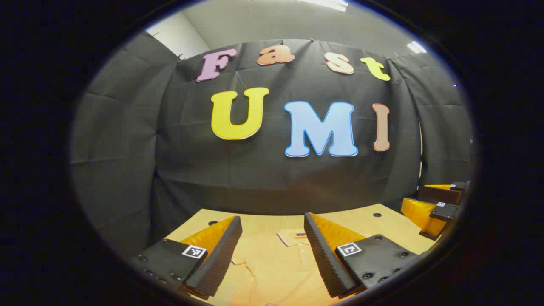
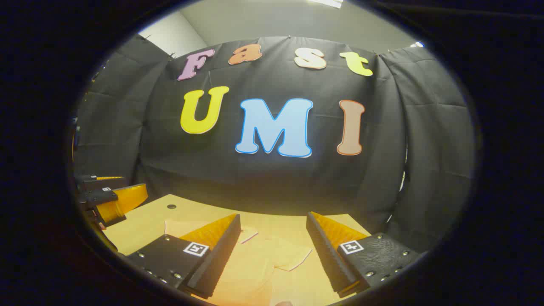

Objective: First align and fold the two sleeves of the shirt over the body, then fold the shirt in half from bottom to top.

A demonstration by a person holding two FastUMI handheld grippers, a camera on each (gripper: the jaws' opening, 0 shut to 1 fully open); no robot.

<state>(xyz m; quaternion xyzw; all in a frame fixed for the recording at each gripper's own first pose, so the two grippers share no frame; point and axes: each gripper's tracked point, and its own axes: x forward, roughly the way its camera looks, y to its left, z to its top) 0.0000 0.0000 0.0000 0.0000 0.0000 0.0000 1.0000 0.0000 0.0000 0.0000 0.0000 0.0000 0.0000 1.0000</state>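
Observation:
A pale orange polo shirt (image 1: pixel 272 265) lies flat on the wooden table (image 1: pixel 361 216), its collar and button placket between the fingers of my left gripper (image 1: pixel 272 223), which hovers open above it. In the right gripper view the shirt (image 2: pixel 263 263) spreads below my right gripper (image 2: pixel 274 221), also open, with a short sleeve edge (image 2: pixel 297 259) lying between its fingers. Nothing is held by either one. The right gripper (image 1: pixel 433 210) also appears at the right edge of the left gripper view, and the left gripper (image 2: pixel 112 199) at the left edge of the right gripper view.
The table (image 2: pixel 144 221) has small dark holes (image 2: pixel 171 206) near its far corners. The black cloth wall (image 1: pixel 272 170) stands right behind the table's far edge.

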